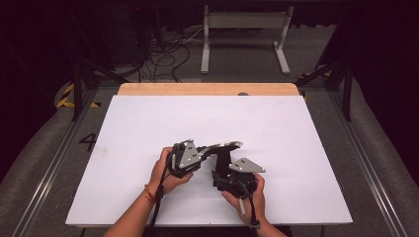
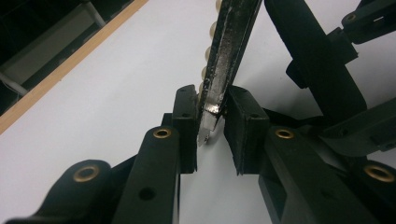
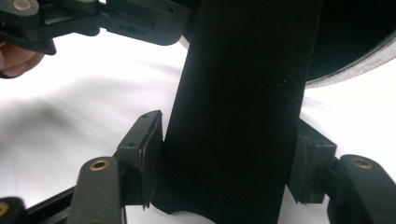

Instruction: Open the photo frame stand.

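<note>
Near the table's front edge, centre: left gripper (image 2: pixel 210 128), jaws clamped on the thin end of a curved silver band (image 2: pixel 227 56), pale beads along one edge. Beside it, right gripper (image 3: pixel 229 154), jaws closed on a wide black stand (image 3: pixel 243 93), upright between the pads. In the high view: left gripper (image 1: pixel 200 157) and right gripper (image 1: pixel 225 175) close together, band (image 1: pixel 228 145) arching over the stand (image 1: pixel 223 160) between them. Beneath: white table (image 1: pixel 148 123), wooden strip (image 1: pixel 207 89) at far edge. Beyond: grey frame (image 1: pixel 244 34), cables (image 1: pixel 163 59) on floor.
</note>
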`<state>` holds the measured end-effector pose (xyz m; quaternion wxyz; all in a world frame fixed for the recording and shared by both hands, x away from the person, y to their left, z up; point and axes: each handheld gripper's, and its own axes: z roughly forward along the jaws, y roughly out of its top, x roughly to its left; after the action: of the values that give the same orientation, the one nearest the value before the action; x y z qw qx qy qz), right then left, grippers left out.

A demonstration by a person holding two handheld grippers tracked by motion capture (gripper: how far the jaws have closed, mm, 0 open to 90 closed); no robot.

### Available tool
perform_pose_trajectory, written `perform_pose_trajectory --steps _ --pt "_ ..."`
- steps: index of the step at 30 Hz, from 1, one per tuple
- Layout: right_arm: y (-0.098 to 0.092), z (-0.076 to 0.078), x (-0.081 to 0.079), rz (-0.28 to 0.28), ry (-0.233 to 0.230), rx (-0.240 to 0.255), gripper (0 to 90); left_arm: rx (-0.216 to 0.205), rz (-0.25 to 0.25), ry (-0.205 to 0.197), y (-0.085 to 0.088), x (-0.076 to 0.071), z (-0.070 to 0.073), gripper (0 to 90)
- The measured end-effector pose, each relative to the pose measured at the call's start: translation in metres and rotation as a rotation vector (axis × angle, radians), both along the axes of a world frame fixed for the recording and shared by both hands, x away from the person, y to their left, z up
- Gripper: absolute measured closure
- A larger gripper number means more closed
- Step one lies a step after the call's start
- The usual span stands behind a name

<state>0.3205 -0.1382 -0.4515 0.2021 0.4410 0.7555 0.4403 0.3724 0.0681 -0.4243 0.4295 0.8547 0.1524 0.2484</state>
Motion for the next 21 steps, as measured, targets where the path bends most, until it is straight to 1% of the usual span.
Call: perform_pose_trajectory --steps 4,8,11,14,16,17,18,21 --pt "-0.004 0.001 0.001 0.021 0.006 -0.01 37.5 0.007 0.0 -0.002 0.0 -0.002 0.0 76.1" --pt "-0.008 0.002 0.001 0.029 0.016 -0.017 37.4 0.012 -0.011 -0.006 -0.002 -0.004 0.001 77.0" --pt "-0.012 0.003 0.0 0.044 0.019 -0.025 37.1 0.026 -0.021 -0.016 -0.005 -0.008 0.003 77.6" --pt "-0.015 0.003 0.0 0.053 0.018 -0.029 37.1 0.031 -0.027 -0.017 -0.006 -0.01 0.003 77.7" --pt "-0.016 0.004 -0.001 0.061 0.022 -0.039 36.9 0.04 -0.029 -0.017 -0.007 -0.012 0.004 77.7" --pt "-0.016 0.004 -0.001 0.06 0.024 -0.042 36.4 0.041 -0.023 -0.02 -0.007 -0.012 0.004 77.7" --pt "-0.017 0.004 -0.001 0.056 0.02 -0.042 35.3 0.036 -0.019 -0.021 -0.007 -0.013 0.004 77.3" --pt "-0.017 0.005 -0.002 0.042 0.007 -0.055 32.3 0.006 -0.031 -0.027 -0.004 -0.013 0.007 74.4"
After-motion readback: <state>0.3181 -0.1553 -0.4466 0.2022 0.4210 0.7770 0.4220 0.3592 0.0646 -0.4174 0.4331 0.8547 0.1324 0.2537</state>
